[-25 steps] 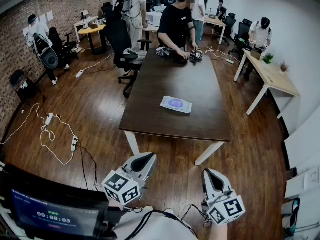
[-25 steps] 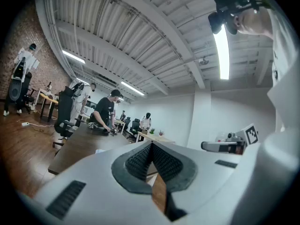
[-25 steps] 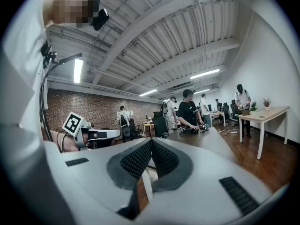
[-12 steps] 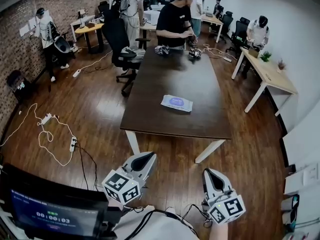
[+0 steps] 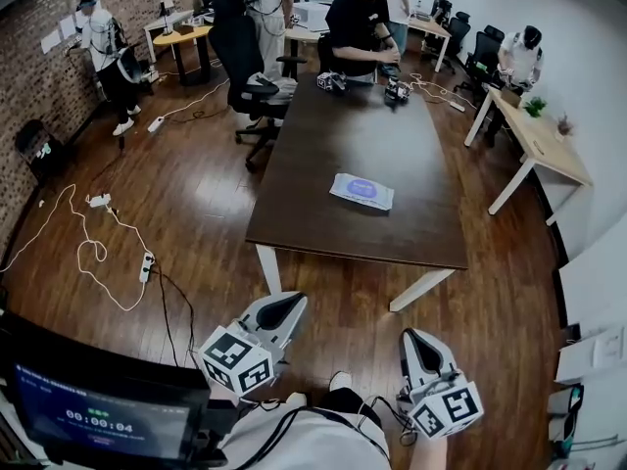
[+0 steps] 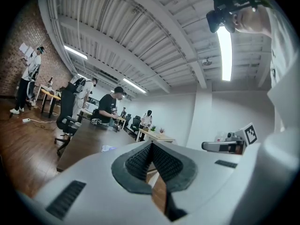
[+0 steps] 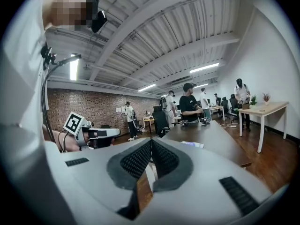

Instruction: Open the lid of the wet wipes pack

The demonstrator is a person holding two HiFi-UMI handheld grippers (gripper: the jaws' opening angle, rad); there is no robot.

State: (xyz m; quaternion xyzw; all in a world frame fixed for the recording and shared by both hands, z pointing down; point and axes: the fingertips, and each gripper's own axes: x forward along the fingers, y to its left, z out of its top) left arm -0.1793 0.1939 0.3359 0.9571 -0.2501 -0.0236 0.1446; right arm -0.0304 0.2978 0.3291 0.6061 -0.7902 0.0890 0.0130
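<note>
The wet wipes pack (image 5: 361,191), flat and white with a blue-purple lid patch, lies on the dark wooden table (image 5: 323,223), toward its near right part. It shows small in the left gripper view (image 6: 108,148) and in the right gripper view (image 7: 192,144). My left gripper (image 5: 294,302) and right gripper (image 5: 411,336) hang over the floor, short of the table's near edge, well apart from the pack. Both point level toward the table. Each gripper's jaws meet at the tip, with nothing between them, left (image 6: 151,143) and right (image 7: 151,141).
A person (image 5: 362,23) works at the table's far end beside small devices (image 5: 331,82). A black office chair (image 5: 250,67) stands at the table's far left. Cables and power strips (image 5: 147,262) lie on the floor at left. A light desk (image 5: 544,140) stands at right.
The table and pack have drawn slightly nearer and shifted right in the head view. A shoe tip now shows at the bottom. Both grippers keep their places in the view, still shut.
</note>
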